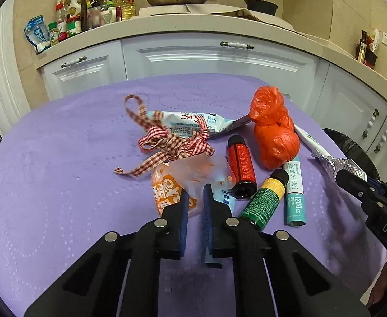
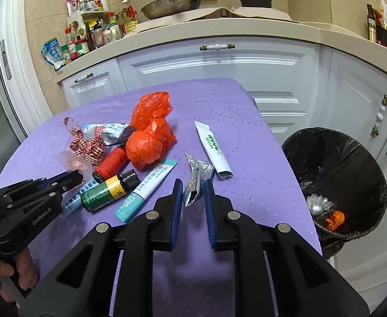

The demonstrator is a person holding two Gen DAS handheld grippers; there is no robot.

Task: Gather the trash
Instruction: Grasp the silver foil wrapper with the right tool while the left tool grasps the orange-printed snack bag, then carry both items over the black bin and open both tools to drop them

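Right gripper (image 2: 191,192) pinched on the crinkled foil wrapper (image 2: 196,177), near the table's right edge. Left gripper (image 1: 194,198) narrowed onto the clear orange-print wrapper (image 1: 183,177); whether the pads truly bite, cannot tell. Bin (image 2: 362,163) beside the table (image 2: 246,185) already holds a few scraps. Judged early: orange bag (image 2: 148,137), 2 bottles, tubes and checked ribbon (image 1: 167,142) left. The pile crowds the left gripper's pick.

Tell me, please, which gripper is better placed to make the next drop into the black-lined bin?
Right. The right gripper already pinches the crumpled foil wrapper, and the bin stands just off its side of the table. The left gripper is closed on a clear wrapper further away.
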